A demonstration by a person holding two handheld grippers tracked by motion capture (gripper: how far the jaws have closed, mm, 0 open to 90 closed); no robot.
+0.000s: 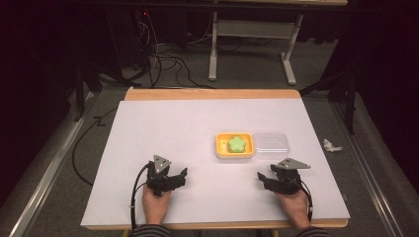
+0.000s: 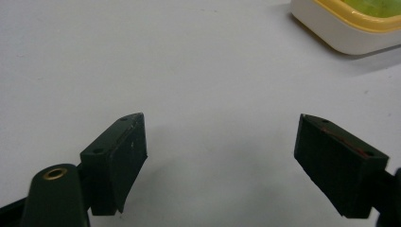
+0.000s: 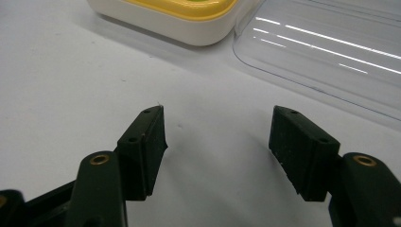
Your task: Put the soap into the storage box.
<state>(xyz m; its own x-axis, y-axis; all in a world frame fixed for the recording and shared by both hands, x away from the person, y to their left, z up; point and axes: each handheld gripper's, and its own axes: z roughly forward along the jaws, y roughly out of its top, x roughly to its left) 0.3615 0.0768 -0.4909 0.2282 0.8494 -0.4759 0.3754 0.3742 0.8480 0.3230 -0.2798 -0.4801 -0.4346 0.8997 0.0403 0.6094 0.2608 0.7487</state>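
High view: green star [image 1: 237, 143] in yellow box [image 1: 220, 148]

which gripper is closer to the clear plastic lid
Right. The right gripper sits just below the clear lid; the left gripper is far off to its lower left.

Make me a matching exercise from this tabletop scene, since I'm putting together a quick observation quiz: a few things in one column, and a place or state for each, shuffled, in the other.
Column one:
1. green star-shaped piece
2. clear lid
3. left gripper
4. crumpled paper

Column two:
A. lying on the floor, off the table's right edge
B. inside the yellow box
C. open, held low over the white table, nothing between its jaws
D. flat on the table, right beside the box

Pairs: 1-B, 2-D, 3-C, 4-A
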